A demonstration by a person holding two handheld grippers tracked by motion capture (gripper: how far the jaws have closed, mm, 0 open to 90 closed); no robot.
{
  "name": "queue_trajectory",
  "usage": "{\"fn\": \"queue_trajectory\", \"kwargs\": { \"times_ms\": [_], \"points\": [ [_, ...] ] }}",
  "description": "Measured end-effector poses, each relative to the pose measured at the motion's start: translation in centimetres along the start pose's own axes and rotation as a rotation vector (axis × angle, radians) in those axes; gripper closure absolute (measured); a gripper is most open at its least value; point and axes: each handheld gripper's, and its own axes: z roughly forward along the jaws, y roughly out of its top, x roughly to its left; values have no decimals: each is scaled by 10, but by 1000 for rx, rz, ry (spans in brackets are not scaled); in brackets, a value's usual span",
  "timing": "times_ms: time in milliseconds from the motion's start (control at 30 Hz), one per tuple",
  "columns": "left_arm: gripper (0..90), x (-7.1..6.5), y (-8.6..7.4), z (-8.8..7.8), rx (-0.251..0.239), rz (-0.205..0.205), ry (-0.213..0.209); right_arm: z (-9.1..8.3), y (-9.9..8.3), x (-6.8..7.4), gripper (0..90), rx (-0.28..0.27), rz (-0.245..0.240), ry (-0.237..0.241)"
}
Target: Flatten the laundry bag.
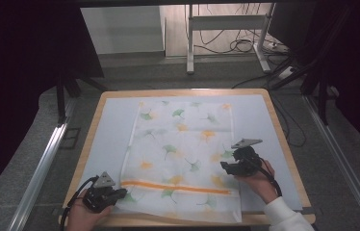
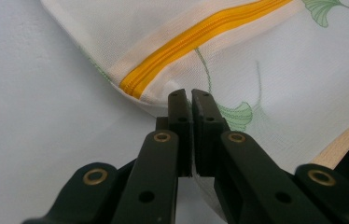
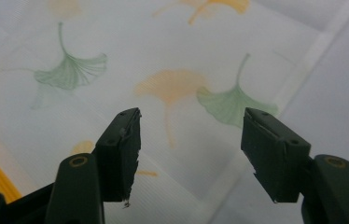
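A white mesh bag (image 1: 183, 144) printed with green and orange ginkgo leaves lies flat on the table. An orange zipper (image 1: 175, 186) runs across its near end. At the bag's near left corner my left gripper (image 1: 115, 195) is shut on the fabric. In the left gripper view the jaws (image 2: 191, 100) pinch the cloth just below the zipper's end (image 2: 135, 86). My right gripper (image 1: 228, 167) hovers over the bag's right edge, above the zipper's right end. Its jaws stand wide apart in the right gripper view (image 3: 191, 135), with only leaf-printed mesh (image 3: 172, 88) beneath them.
The bag rests on a pale blue mat (image 1: 110, 125) that covers a wooden table (image 1: 284, 139). Bare mat lies left and right of the bag. Beyond the table are a grey floor, metal rails (image 1: 38, 168) and a white stand with cables (image 1: 226, 29).
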Motion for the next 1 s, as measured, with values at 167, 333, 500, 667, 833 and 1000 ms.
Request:
{"fn": "queue_trajectory", "kwargs": {
  "times_ms": [167, 333, 500, 667, 833, 1000],
  "points": [
    [881, 0, 0, 0, -1, 1, 1, 12, -5, -2, 339, 54, 22, 8],
    [881, -1, 0, 0, -1, 1, 2, 18, -5, 0, 341, 80, 39, -32],
    [881, 0, 0, 0, -2, 2, 2, 19, -7, -2, 330, 88, 69, -52],
    [881, -1, 0, 0, -2, 3, 4, 21, -6, 2, 320, 91, 64, -75],
    [881, -1, 0, 0, -1, 4, 3, 22, -7, 1, 262, 90, 88, -106],
    [881, -1, 0, 0, -1, 5, 2, 22, -6, 2, 354, 84, 76, -99]
  ]
}}
